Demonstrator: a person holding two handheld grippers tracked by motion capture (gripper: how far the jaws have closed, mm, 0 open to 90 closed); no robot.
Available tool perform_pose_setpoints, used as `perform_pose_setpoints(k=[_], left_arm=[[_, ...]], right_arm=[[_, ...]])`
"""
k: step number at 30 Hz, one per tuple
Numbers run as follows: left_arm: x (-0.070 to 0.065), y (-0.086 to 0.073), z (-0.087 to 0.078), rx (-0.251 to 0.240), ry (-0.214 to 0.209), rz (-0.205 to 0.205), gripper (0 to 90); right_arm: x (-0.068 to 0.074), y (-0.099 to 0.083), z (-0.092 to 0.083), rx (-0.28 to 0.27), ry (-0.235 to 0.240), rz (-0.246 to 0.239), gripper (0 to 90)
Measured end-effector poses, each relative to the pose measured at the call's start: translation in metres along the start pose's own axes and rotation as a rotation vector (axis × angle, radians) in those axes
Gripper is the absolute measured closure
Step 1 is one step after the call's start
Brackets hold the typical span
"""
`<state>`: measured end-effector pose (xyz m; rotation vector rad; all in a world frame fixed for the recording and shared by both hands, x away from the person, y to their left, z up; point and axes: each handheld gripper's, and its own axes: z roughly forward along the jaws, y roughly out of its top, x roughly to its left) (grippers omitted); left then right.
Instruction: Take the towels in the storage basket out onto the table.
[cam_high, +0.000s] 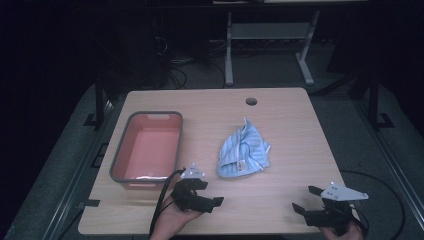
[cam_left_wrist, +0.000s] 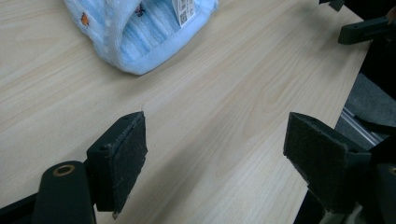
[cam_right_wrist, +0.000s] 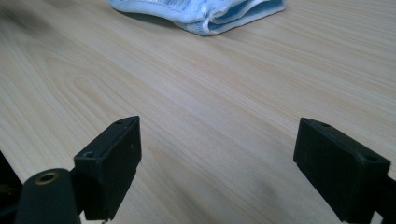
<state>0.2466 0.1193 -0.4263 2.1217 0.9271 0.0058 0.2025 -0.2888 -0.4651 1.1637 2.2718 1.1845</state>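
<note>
From the high view, a crumpled blue cloth (cam_high: 243, 153) lies mid-bench (cam_high: 280, 125), right of a red tub (cam_high: 147, 150), with the left tongs (cam_high: 209, 192) and right tongs (cam_high: 305, 199) both near the front edge. The left gripper view has its jaws spread, pinching nothing, with the cloth (cam_left_wrist: 140, 32) ahead. The right gripper view likewise shows spread, empty jaws, and the cloth (cam_right_wrist: 201, 11) lies farther off.

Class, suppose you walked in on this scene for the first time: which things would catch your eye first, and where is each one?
A crumpled light-blue striped cloth lies near the middle of the wooden table, a white label showing on it. To its left stands a red bin with a grey rim. At the near edge, the left gripper and right gripper are each held over bare wood, jaws wide apart and holding nothing.
</note>
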Motion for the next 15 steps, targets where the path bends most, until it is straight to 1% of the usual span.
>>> perform_pose_setpoints(k=[3,4,6,9,11,12,13,15], left_arm=[[-0.002,-0.004,-0.002,-0.001,0.010,0.008,21.4],[-0.002,-0.006,-0.003,0.006,0.017,0.018,21.4],[-0.003,-0.009,-0.003,-0.001,0.025,0.022,21.4],[-0.003,-0.016,-0.005,-0.010,0.022,0.015,21.4],[-0.003,-0.020,-0.004,-0.011,0.002,0.002,21.6],[-0.002,-0.021,-0.004,0.001,-0.002,0.012,21.6],[-0.003,-0.022,-0.003,-0.004,-0.002,0.002,21.7],[-0.004,-0.023,-0.003,-0.008,0.000,0.026,22.0]], right_arm=[[0.001,0.000,0.000,0.000,-0.001,0.001,14.5],[0.001,0.000,0.000,-0.002,-0.001,-0.001,14.5],[0.001,0.000,0.000,-0.002,-0.002,-0.001,14.5],[0.002,0.000,0.000,-0.008,-0.004,-0.004,14.5],[0.004,0.000,-0.001,-0.019,-0.002,0.001,14.5],[0.005,0.000,-0.001,-0.019,0.001,0.003,14.5],[0.006,0.000,-0.001,-0.017,0.002,-0.001,14.5],[0.008,0.000,0.000,-0.019,0.006,-0.012,14.5]])
